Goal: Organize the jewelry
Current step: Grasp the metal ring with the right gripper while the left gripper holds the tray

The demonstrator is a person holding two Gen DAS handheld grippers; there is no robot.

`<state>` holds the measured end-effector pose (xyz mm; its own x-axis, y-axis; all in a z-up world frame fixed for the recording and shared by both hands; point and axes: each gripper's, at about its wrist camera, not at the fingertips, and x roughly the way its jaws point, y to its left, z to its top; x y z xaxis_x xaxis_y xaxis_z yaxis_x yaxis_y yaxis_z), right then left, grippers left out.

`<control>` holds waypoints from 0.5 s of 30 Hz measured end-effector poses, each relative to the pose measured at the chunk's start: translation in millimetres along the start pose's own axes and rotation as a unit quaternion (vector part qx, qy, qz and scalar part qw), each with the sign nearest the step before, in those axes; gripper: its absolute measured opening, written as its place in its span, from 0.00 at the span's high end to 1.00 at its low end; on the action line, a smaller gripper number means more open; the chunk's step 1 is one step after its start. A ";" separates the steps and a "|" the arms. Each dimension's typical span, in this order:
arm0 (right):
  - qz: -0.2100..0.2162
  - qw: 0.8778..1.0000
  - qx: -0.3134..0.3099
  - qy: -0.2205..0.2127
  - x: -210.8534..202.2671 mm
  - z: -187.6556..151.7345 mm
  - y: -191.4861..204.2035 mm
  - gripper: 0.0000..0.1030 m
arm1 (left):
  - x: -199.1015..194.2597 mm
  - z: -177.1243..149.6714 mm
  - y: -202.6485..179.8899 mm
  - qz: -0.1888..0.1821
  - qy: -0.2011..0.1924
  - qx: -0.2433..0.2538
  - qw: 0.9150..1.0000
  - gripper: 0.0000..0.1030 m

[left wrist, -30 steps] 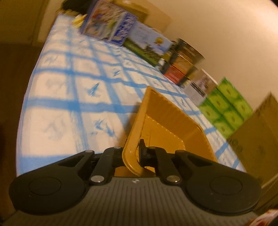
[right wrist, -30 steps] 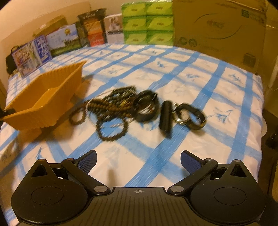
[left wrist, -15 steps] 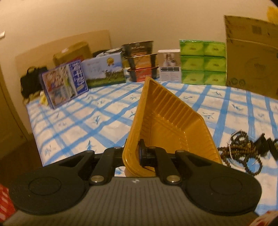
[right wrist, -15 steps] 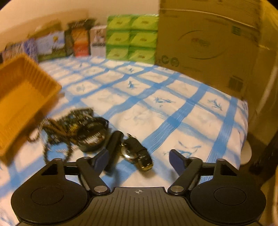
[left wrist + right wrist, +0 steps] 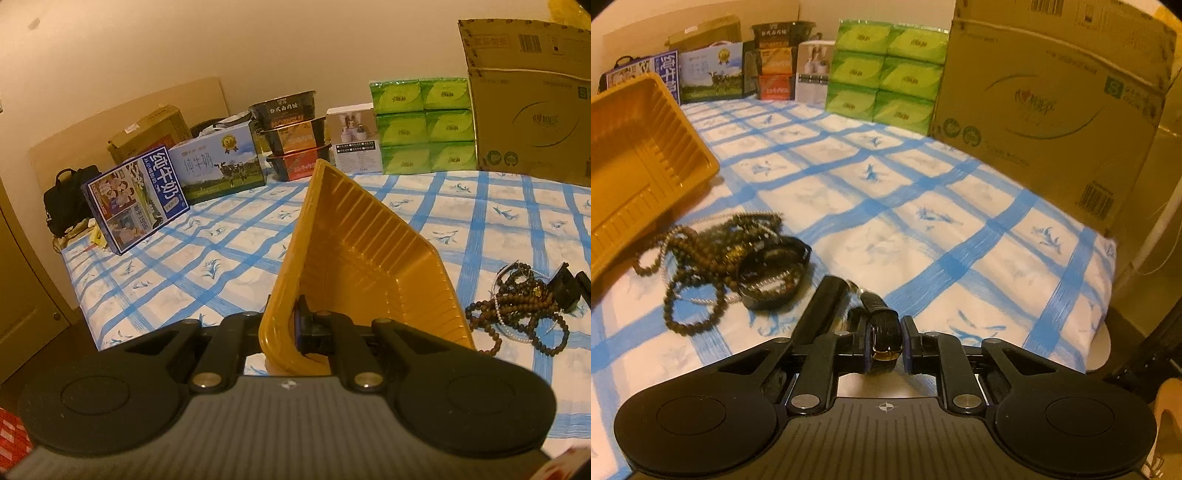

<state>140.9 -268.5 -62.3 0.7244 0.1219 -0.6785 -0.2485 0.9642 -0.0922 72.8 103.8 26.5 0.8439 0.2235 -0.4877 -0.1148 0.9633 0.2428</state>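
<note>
Your left gripper (image 5: 295, 328) is clamped narrow on the near wall of the orange tray (image 5: 373, 258), one finger inside and one outside, and the tray stands tipped up on its side ahead of those fingers. Your right gripper (image 5: 884, 341) has just been closing, and its pads now pinch the black strap of a watch (image 5: 882, 332) that lies right between them, buckle end nearest you. The rest of the jewelry sits forward and to the left of that gripper: a tangle of beaded bracelets (image 5: 701, 258) with a dark bangle (image 5: 772, 273) against it, and a black tube-shaped piece (image 5: 822, 306) just beside the left finger, apparently touching the watch. That closeness is your first risk: I cannot tell whether the strap is hooked into anything beside it, so a quick lift may drag the tube along or flick it off the checked cloth (image 5: 923, 206). The second is the hold itself. You have only a narrow pinch on a supple strap, so the heavier watch body will likely swing and could slide out on the way over. The third is the tray: held by one thin wall and tilted, it may flex or twist in the grip, and anything dropped in while it leans could run straight out. Level it before you release.
</note>
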 end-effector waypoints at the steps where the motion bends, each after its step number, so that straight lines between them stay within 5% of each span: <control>1: 0.001 1.000 -0.001 -0.002 -4.6 2.5 1.7 0.85 | -0.3 0.0 0.5 -0.001 0.000 -0.003 1.000 0.93; 7: 0.036 0.999 0.006 -0.026 -29.6 26.6 20.3 0.85 | -2.7 -0.3 4.2 -0.006 0.002 -0.012 1.000 0.93; 15: 0.174 0.984 -0.009 -0.041 -24.2 80.1 117.2 0.85 | -4.2 -1.6 3.2 -0.009 0.000 -0.014 1.000 0.93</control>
<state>145.8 -139.6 1.7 0.6429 0.4635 -0.6098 -0.5019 0.8563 0.1218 68.1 106.2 27.9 0.8460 0.2069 -0.4914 -0.1149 0.9707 0.2109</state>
